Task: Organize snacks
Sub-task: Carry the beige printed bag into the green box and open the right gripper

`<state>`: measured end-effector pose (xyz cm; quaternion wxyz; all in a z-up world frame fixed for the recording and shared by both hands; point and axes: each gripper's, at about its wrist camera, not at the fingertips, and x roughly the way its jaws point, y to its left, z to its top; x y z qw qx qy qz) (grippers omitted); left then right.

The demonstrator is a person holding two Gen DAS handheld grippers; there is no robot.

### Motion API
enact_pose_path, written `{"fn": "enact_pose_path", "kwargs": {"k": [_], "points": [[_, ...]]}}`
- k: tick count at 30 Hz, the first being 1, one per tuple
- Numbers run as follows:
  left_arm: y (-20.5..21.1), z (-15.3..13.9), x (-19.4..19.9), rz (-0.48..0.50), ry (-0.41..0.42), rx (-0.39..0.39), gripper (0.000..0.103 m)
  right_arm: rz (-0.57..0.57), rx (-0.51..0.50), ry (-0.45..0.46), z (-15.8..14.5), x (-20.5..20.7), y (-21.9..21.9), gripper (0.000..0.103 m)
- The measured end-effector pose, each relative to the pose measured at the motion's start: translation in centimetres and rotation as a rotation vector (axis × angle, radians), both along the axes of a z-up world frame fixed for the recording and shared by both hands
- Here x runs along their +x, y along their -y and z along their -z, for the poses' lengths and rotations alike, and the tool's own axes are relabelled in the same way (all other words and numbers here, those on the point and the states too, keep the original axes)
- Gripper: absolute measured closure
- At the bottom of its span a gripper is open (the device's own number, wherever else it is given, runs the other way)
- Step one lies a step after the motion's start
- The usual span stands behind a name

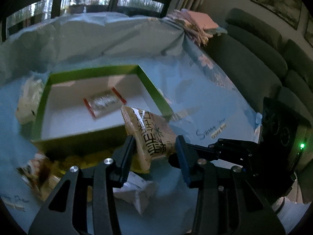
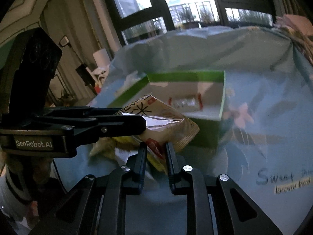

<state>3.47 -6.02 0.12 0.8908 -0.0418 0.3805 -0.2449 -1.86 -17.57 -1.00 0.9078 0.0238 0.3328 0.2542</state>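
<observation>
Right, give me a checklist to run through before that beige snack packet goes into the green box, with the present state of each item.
1. Left gripper clamped on the beige snack packet: ok.
2. Right gripper clamped on the packet's other end: ok, its pads pinch the red-marked corner.
3. Packet lifted off the blue tablecloth: ok, it hangs above the other snacks.
4. Green box open, with free floor: ok, only one red-edged packet lies inside.
5. Near wall of the box cleared: cannot tell, the packet overlaps its corner in both views.
6. White wrapper under the left gripper snagged: cannot tell.
</observation>
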Motion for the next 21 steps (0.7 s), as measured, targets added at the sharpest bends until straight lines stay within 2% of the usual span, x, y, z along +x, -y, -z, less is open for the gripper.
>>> {"fn": "enact_pose_path", "kwargs": {"k": [7, 14, 21], "points": [[-2.1, -1.7, 2.4, -0.051, 0.044, -0.018, 0.06, -0.024, 0.015, 0.059, -1.8, 3.1, -1.7, 0.082], [-3.9, -1.0, 6.7, -0.09, 0.005, -0.045, 0.06, -0.038, 0.007, 0.036, -1.3, 7.3, -3.0, 0.082], [-5.9, 1.5, 10.2, -0.13, -0.095, -0.112, 0.06, -0.041, -0.03, -0.026, 0.7, 10.5, -4.1, 0.082]]}}
